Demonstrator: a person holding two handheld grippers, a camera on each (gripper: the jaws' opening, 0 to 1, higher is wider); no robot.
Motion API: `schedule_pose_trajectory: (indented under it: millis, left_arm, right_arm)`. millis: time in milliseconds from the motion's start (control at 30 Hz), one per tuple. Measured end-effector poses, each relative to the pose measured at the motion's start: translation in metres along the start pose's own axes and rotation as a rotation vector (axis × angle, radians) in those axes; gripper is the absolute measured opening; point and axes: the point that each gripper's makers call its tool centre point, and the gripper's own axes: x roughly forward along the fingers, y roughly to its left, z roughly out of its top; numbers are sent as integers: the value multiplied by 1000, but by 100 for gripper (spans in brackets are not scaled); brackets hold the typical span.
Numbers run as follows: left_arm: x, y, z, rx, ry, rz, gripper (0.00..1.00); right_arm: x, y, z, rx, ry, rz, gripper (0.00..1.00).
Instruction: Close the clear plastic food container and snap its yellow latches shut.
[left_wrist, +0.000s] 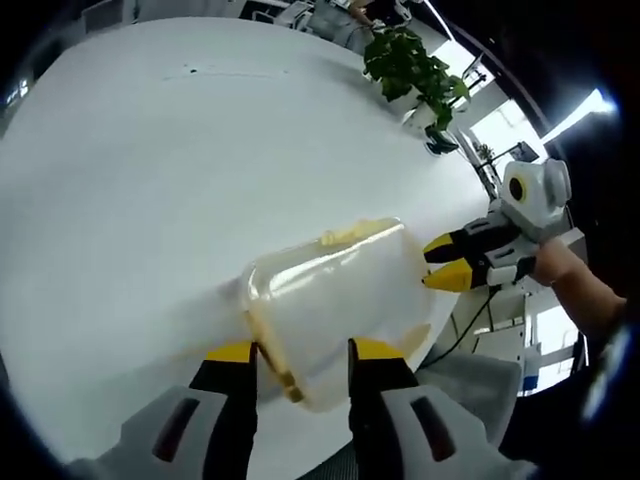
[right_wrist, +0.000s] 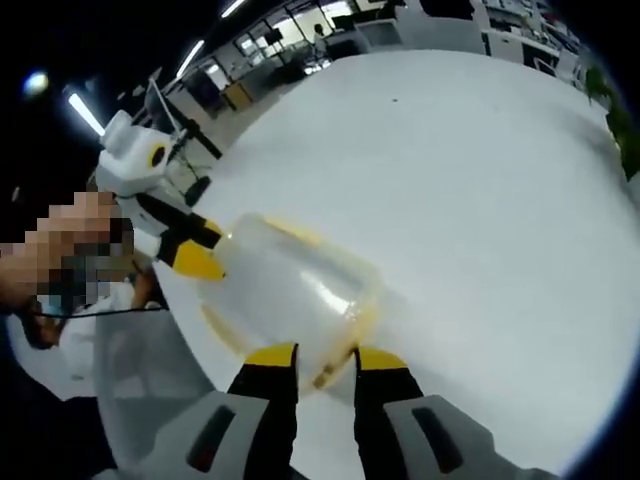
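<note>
Left tool (left_wrist: 300, 352): part open, straddling container (left_wrist: 335, 300) end to steady it.
Right tool (right_wrist: 325, 358): part open, straddling opposite latch (right_wrist: 362, 322) on bench (right_wrist: 480, 180).

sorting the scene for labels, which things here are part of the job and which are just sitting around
Part of the job:
clear container
yellow latch
left gripper
right gripper

Just around:
white table
potted plant
office furniture

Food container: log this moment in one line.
container: clear, on white table | left gripper: at its latch end | right gripper: at opposite end | latch state: cannot tell
</note>
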Motion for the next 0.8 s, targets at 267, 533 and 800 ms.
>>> schedule_pose_trajectory:
  millis: [267,533,800]
  left_arm:
    - [-3,2,0,70,-61,-18,35]
    - [-6,0,6,225,-80,25,38]
    - [-11,-4,15,501,-135,97,41]
  right_arm:
    - [0,3,-3,-7,-6,11,18]
    - [-1,5,-2,-70,16,-20,19]
    - [-1,7,1,-166,52,-82,20]
